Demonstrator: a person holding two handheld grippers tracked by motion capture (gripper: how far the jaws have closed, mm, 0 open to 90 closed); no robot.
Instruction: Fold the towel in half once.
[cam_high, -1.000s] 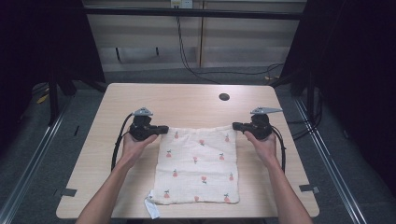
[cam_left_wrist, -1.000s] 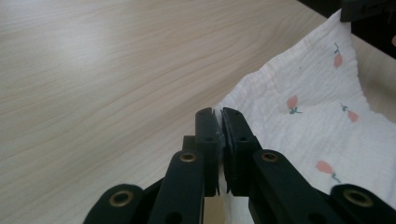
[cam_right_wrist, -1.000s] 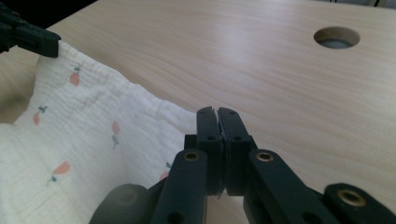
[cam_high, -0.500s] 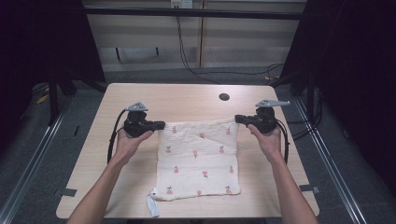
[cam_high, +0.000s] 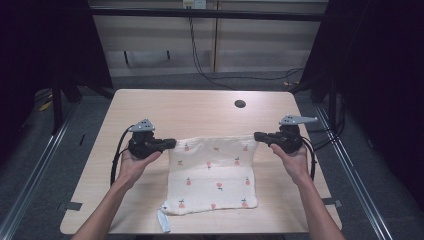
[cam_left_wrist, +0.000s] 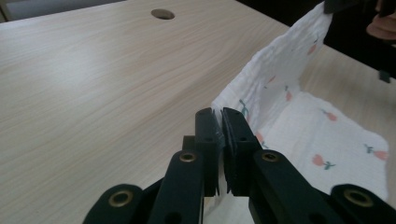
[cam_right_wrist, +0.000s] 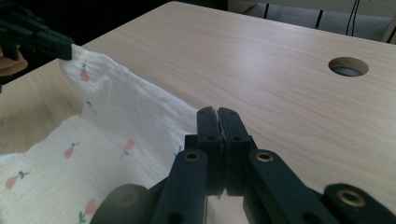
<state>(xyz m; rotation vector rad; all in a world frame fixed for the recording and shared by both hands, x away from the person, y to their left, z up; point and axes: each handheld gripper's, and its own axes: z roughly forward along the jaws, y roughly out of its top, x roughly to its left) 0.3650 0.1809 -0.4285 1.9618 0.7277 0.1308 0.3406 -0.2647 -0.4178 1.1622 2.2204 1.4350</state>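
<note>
Nearest the table's (cam_high: 150, 105) front edge, a small white tag (cam_high: 163, 220) is seen at the left corner of the cloth (cam_high: 212, 180), whose lower part lies flat on the wood. Soft, light and limp handling is to be expected of this thin crinkled fabric; it sags wherever unsupported, so corners are judged the best holds. Farther back, its far edge is lifted and stretched left to right, and that edge is taken as the long axis. One far corner is pinched by the left gripper (cam_high: 172, 143), jaws pressed together on it; the other is clamped likewise by the right gripper (cam_high: 257, 136). Beyond, a round hole (cam_high: 240, 104) is seen.
</note>
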